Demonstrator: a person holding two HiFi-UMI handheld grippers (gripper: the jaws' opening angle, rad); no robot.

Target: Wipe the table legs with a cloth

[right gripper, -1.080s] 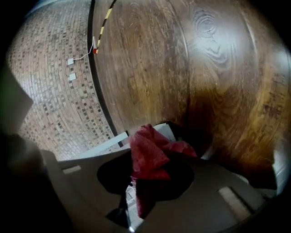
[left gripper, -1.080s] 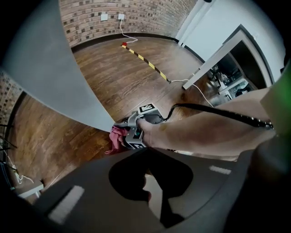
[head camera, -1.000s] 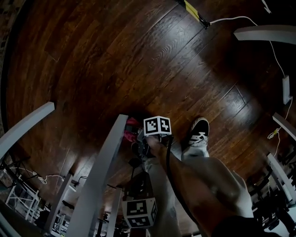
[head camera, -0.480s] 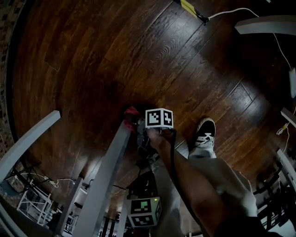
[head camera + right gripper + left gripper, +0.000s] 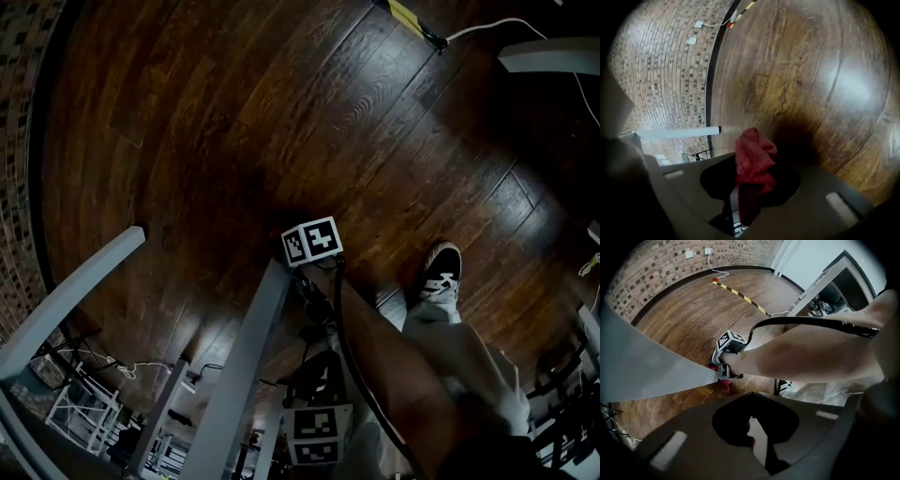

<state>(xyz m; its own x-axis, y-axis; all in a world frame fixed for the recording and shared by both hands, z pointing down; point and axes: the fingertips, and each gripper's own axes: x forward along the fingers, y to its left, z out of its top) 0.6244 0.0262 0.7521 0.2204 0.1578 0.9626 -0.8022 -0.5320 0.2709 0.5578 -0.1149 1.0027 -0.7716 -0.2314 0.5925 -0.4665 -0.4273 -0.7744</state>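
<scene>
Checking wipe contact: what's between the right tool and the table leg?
The red cloth, clamped in the right tool, is bunched between it and the end of the grey table leg. Left gripper view shows that; head view hides the cloth.

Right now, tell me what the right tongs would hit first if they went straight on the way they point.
The wooden floor, most likely. The right tongs, shut on the red cloth, point at bare boards; a white table leg lies left of that line. Depth is hard to judge.
</scene>
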